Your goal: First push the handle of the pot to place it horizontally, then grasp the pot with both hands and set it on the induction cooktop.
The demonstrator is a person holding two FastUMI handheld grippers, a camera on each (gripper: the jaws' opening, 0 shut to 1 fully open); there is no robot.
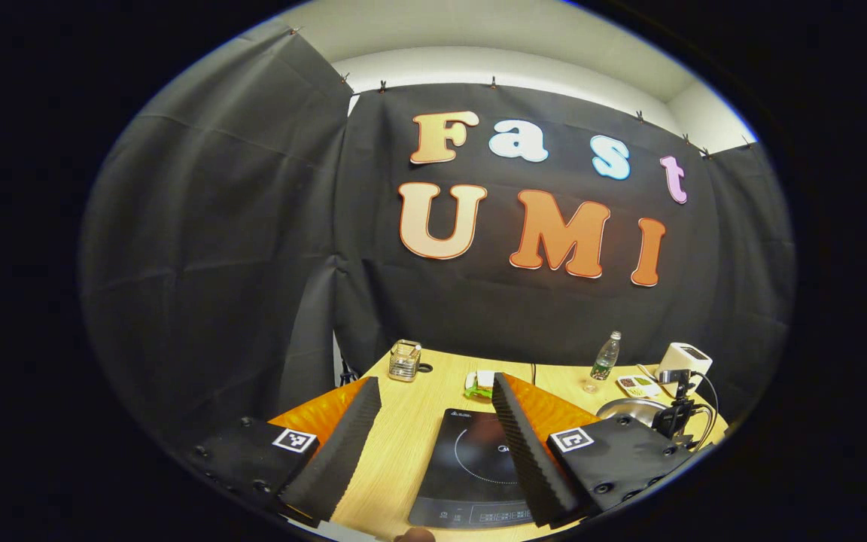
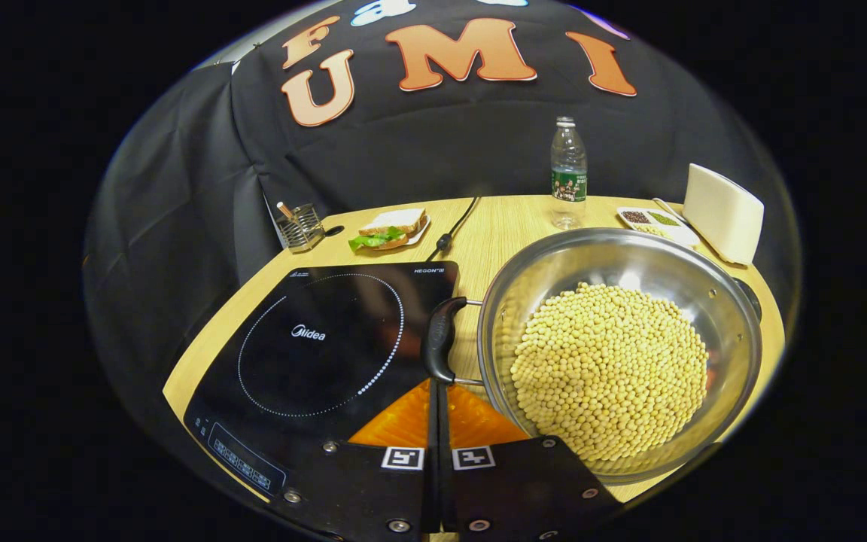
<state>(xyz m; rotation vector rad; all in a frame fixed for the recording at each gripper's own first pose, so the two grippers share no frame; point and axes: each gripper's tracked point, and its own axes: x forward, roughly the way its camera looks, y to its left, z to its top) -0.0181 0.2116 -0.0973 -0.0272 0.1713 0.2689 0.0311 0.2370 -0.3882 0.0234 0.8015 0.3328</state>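
Note:
A steel pot (image 2: pixel 704 286) heaped with yellow soybeans (image 2: pixel 610 369) stands on the wooden table, right of the black induction cooktop (image 2: pixel 313 346). Its black left handle (image 2: pixel 439 339) juts from the rim toward the cooktop. My right gripper (image 2: pixel 433 388) is shut with nothing in it, its tips right at the near end of that handle. In the left gripper view my left gripper (image 1: pixel 433 384) hangs open above the cooktop (image 1: pixel 471 467), and the pot's rim (image 1: pixel 629 410) lies to the right.
Along the table's far edge stand a sandwich on a plate (image 2: pixel 388 229), a wire utensil holder (image 2: pixel 299 226), a water bottle (image 2: pixel 569 173), a seasoning dish (image 2: pixel 648 218) and a white appliance (image 2: pixel 723 211). A black cable (image 2: pixel 456 226) runs behind the cooktop.

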